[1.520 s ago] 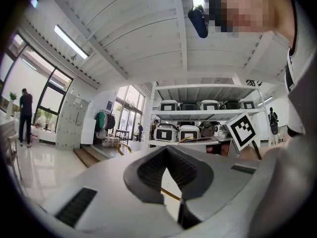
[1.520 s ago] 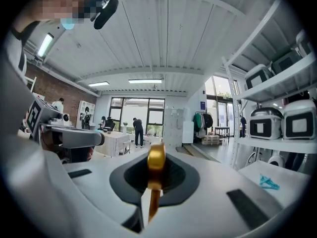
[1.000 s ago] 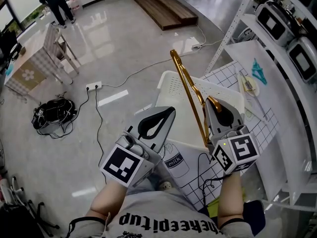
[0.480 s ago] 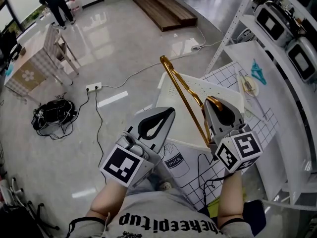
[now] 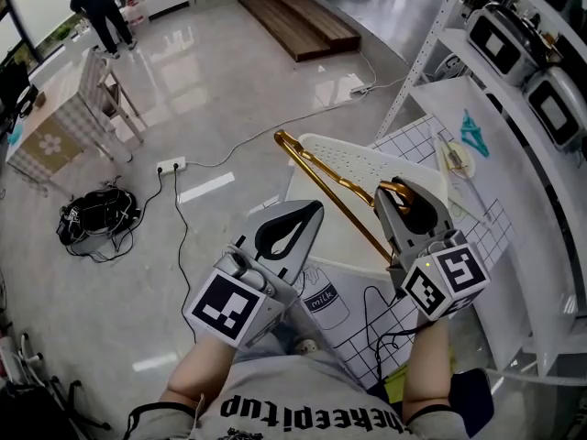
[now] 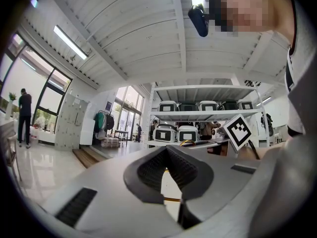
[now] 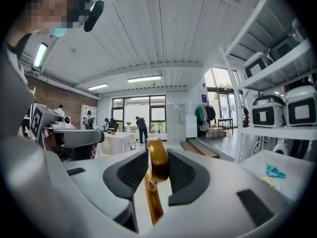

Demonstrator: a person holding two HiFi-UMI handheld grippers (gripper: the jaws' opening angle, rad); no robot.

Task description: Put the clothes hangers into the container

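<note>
A gold metal clothes hanger (image 5: 328, 183) slants over the white perforated container (image 5: 367, 165), its far end low at the left rim. Its hook (image 7: 158, 165) sits between the jaws of my right gripper (image 5: 410, 203), which are opening; a gap shows beside the hook and the pads no longer press it. My left gripper (image 5: 295, 224) hovers to the left of the container, shut with nothing in it. In the left gripper view its pads (image 6: 154, 169) meet at the tips. A teal hanger (image 5: 476, 132) and a pale one (image 5: 457, 159) lie on the table beyond.
The container stands on a table with a grid-patterned cloth (image 5: 486, 232). A white shelf rack with rice cookers (image 5: 500, 39) rises at the right. On the floor lie a power strip with cables (image 5: 171, 164) and a black bag (image 5: 94, 213). A person (image 5: 96, 7) stands far off.
The hanger's far end has swung from nearly upright down and to the left, over the container. The right gripper stayed almost in place; the left gripper has not moved.
</note>
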